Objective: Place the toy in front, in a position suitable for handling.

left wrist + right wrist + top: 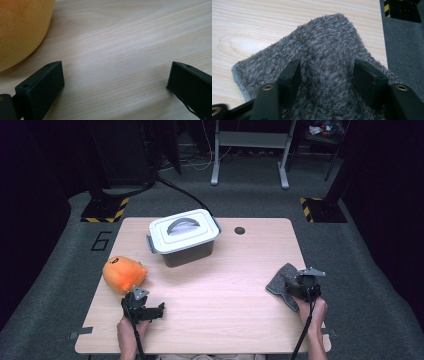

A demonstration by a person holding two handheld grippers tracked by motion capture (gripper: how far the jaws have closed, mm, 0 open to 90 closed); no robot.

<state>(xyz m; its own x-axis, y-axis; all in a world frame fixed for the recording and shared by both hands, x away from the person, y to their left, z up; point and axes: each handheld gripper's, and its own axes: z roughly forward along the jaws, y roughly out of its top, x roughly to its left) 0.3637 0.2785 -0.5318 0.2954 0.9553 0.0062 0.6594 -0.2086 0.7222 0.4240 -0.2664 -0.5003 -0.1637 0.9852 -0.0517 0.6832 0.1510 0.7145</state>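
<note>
At the left of the high view an orange plush toy (124, 273) lies on the tabletop (220, 290), and just below it the left gripper (150, 311) rests low with its jaws wide apart and only bare wood between them (the left gripper view has the toy's flank at its upper left). Near the upper middle stands a grey lidded box (184, 236) with a handle on top. At the lower right the right gripper (295, 287) sits over a grey fuzzy cloth (282, 280) near the tabletop's right edge, its jaws partly apart with a raised fold of the pile between them; whether they press on it I cannot tell.
</note>
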